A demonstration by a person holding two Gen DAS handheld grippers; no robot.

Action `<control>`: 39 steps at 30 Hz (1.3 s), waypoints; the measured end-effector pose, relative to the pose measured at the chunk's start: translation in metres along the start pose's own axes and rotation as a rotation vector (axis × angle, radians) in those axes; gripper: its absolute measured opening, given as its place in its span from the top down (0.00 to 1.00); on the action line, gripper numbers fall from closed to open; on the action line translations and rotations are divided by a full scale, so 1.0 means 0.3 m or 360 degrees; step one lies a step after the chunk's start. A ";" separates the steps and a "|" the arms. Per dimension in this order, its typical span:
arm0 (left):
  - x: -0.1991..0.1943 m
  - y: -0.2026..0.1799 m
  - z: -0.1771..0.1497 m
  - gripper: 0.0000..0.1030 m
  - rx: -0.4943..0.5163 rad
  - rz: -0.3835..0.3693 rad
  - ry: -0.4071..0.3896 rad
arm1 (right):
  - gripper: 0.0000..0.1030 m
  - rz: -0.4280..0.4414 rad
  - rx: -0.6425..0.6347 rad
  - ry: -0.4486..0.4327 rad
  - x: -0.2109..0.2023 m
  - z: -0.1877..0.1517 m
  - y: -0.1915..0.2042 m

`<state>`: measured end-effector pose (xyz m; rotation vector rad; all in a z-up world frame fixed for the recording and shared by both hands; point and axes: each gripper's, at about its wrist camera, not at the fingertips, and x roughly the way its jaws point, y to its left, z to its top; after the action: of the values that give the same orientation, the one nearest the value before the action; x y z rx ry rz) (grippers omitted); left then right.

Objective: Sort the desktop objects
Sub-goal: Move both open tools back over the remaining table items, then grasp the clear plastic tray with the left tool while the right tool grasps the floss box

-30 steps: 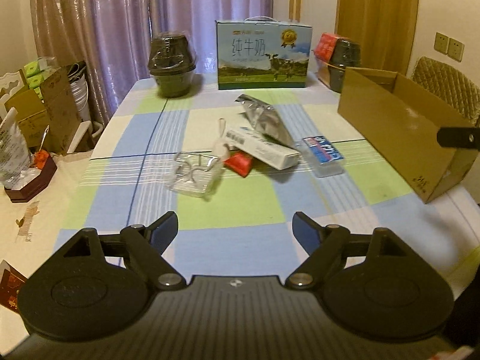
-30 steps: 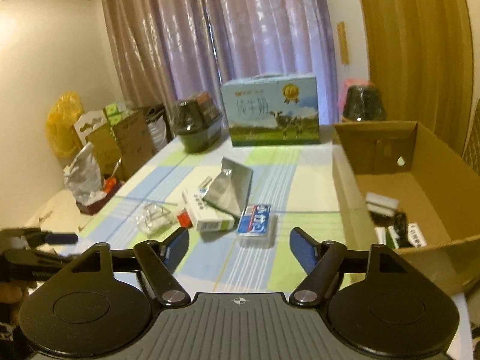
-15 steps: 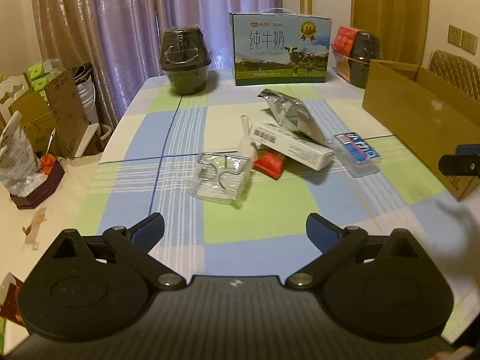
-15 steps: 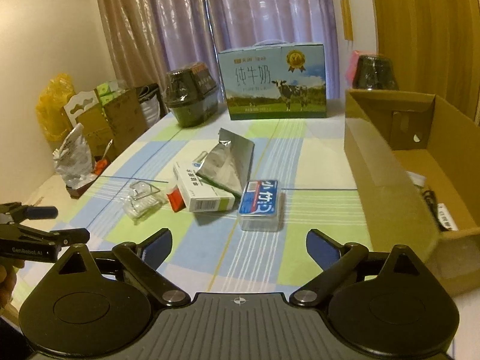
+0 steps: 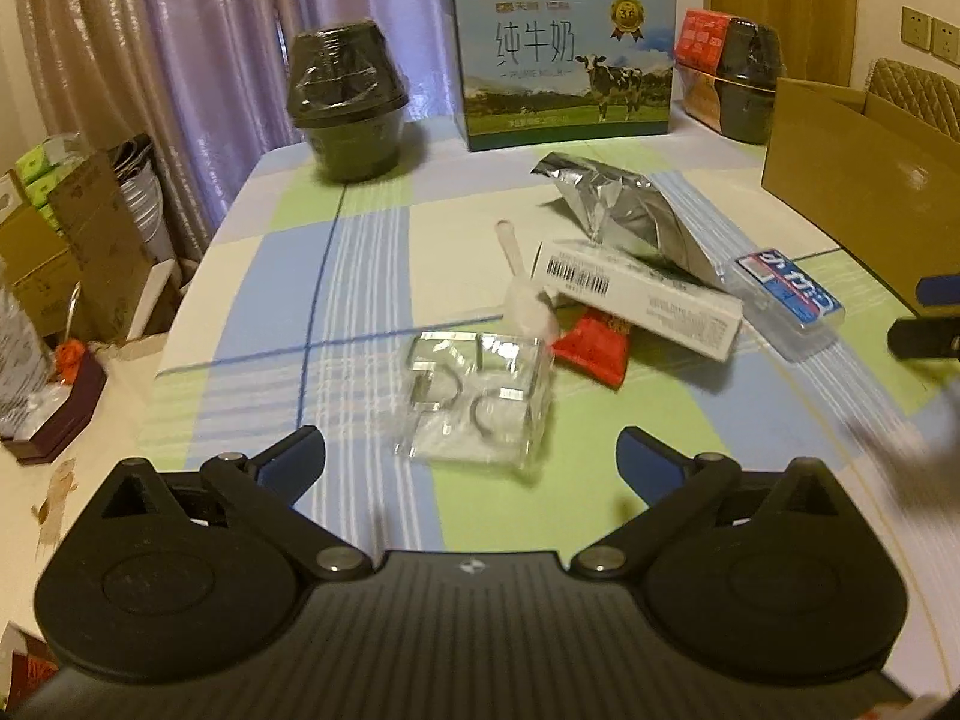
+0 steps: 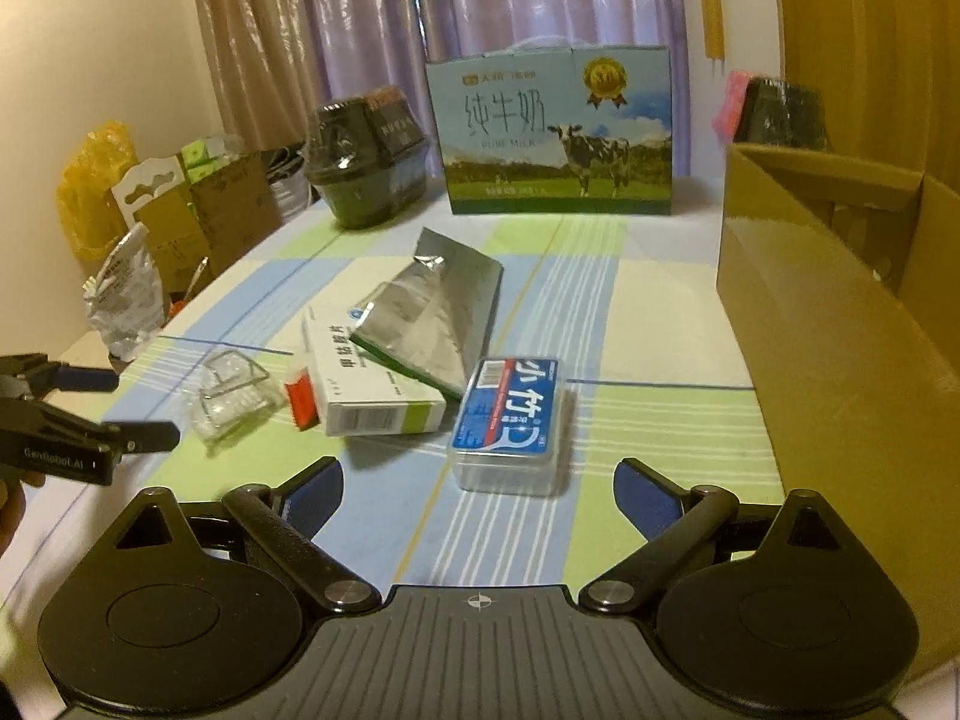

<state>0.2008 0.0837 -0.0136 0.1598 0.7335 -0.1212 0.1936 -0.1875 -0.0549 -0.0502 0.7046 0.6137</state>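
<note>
A small heap lies mid-table: a clear plastic pack of metal hooks (image 5: 477, 399) (image 6: 231, 396), a red sachet (image 5: 591, 348), a white plastic scoop (image 5: 522, 294), a white barcode box (image 5: 639, 300) (image 6: 375, 384), a crumpled silver foil bag (image 5: 630, 219) (image 6: 432, 312) and a clear case with a blue label (image 5: 792, 306) (image 6: 510, 426). My left gripper (image 5: 471, 456) is open, just short of the hook pack. My right gripper (image 6: 477, 483) is open, right in front of the blue-labelled case. The open cardboard box (image 6: 840, 312) (image 5: 858, 192) stands at the right.
At the table's far end stand a milk carton (image 5: 567, 66) (image 6: 555, 132), a dark wrapped bowl stack (image 5: 348, 108) (image 6: 366, 162) and another dark stack (image 5: 750, 84). Boxes and bags (image 5: 66, 240) crowd the floor to the left.
Both grippers have moved forward and down toward the heap, so the objects look larger. Both stay open. Nothing on the table has shifted.
</note>
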 end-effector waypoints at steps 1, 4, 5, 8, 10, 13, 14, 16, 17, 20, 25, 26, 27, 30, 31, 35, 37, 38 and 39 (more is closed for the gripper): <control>0.020 0.001 0.011 0.01 0.0014 -0.0009 -0.0002 | 0.08 0.0000 -0.0007 0.0004 0.011 0.000 0.002; 0.069 0.009 0.032 0.01 0.0021 -0.0033 0.0007 | 0.08 -0.0007 -0.0034 0.0011 0.044 0.002 0.005; 0.081 0.014 0.038 0.01 0.0015 -0.0044 0.0009 | 0.08 -0.0008 -0.0034 0.0014 0.055 0.004 0.004; 0.106 0.030 0.044 0.01 -0.0008 -0.0050 0.0013 | 0.08 -0.0025 -0.0022 0.0024 0.093 0.013 -0.003; 0.122 0.033 0.045 0.01 -0.0004 -0.0067 0.0017 | 0.08 -0.0041 -0.0030 0.0029 0.122 0.019 -0.006; 0.144 0.033 0.047 0.01 0.0032 -0.0054 0.0023 | 0.09 -0.0063 -0.0032 0.0052 0.160 0.026 -0.008; 0.151 0.035 0.048 0.01 0.0037 -0.0053 0.0023 | 0.09 -0.0062 -0.0028 0.0056 0.170 0.027 -0.008; 0.163 0.044 0.051 0.02 0.0013 -0.0057 0.0027 | 0.09 -0.0066 -0.0039 0.0062 0.186 0.027 -0.007; 0.172 0.052 0.054 0.02 -0.0014 -0.0075 0.0031 | 0.09 -0.0072 -0.0044 0.0065 0.191 0.026 -0.006; 0.199 0.067 0.060 0.04 -0.0043 -0.0090 0.0051 | 0.09 -0.0070 -0.0045 0.0081 0.207 0.023 -0.004; 0.233 0.068 0.069 0.12 -0.0004 -0.0110 0.0049 | 0.13 -0.0077 -0.0054 0.0086 0.224 0.023 -0.001; 0.238 0.065 0.070 0.12 0.0010 -0.0111 0.0043 | 0.15 -0.0076 -0.0054 0.0089 0.229 0.023 -0.001; 0.242 0.063 0.069 0.12 0.0023 -0.0108 0.0036 | 0.16 -0.0077 -0.0053 0.0091 0.233 0.024 -0.001; 0.255 0.062 0.067 0.16 0.0043 -0.0125 0.0035 | 0.18 -0.0072 -0.0063 0.0103 0.242 0.024 0.002; 0.260 0.062 0.065 0.19 0.0047 -0.0131 0.0044 | 0.19 -0.0073 -0.0069 0.0106 0.244 0.023 0.003; 0.260 0.054 0.061 0.32 0.0051 -0.0123 0.0052 | 0.25 -0.0083 -0.0055 0.0115 0.255 0.020 -0.008; 0.254 0.049 0.061 0.38 0.0047 -0.0119 0.0051 | 0.31 -0.0087 -0.0040 0.0114 0.257 0.021 -0.015; 0.251 0.047 0.062 0.38 0.0038 -0.0117 0.0053 | 0.36 -0.0087 -0.0034 0.0116 0.257 0.021 -0.018; 0.248 0.046 0.062 0.39 0.0026 -0.0119 0.0057 | 0.40 -0.0091 -0.0033 0.0120 0.255 0.020 -0.018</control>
<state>0.2700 0.0896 -0.0487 0.1503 0.7745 -0.1958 0.2457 -0.1513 -0.0986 -0.1130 0.7669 0.5668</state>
